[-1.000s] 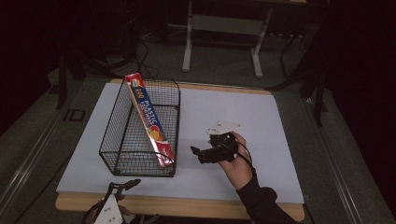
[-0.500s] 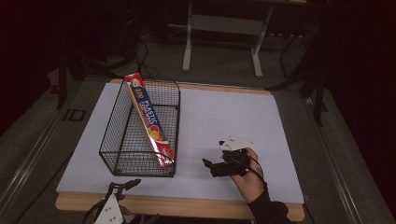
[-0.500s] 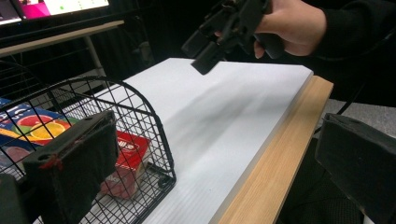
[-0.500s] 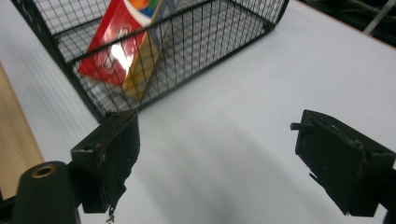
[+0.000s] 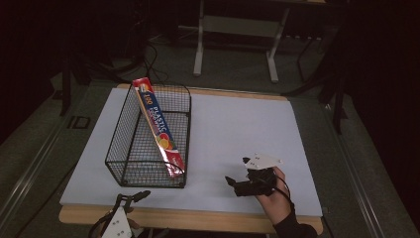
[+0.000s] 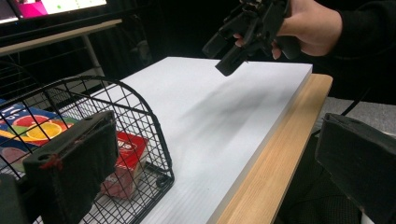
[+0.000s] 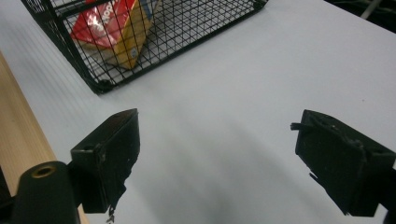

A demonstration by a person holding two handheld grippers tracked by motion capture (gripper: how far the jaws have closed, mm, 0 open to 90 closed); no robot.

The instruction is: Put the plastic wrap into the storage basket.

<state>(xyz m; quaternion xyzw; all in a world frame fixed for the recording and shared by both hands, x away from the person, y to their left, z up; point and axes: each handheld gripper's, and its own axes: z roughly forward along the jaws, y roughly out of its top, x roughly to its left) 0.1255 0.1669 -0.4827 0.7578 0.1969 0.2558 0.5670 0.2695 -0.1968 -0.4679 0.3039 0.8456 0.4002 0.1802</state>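
A black wire-mesh basket (image 5: 148, 144) stands on the left half of the white sheet (image 5: 237, 129) that covers the wooden table (image 5: 198, 220); inside it a long, narrow cardboard box of plastic wrap (image 5: 158, 128), red at both ends with a blue and yellow printed face, leans tilted, its lower end down in the near right corner of the basket and its upper end poking above the far left rim; nothing else lies in the basket that I can make out. To the right of the basket and apart from it, the right gripper (image 5: 236, 182) hovers low over the bare sheet near the table's front edge, held in a hand (image 5: 274, 196) that comes in from below, jaws pointing left toward the basket and spread wide with only white sheet between them; the left gripper (image 5: 134, 196) sits at the near edge just in front of the basket, its jaws also well apart and empty.
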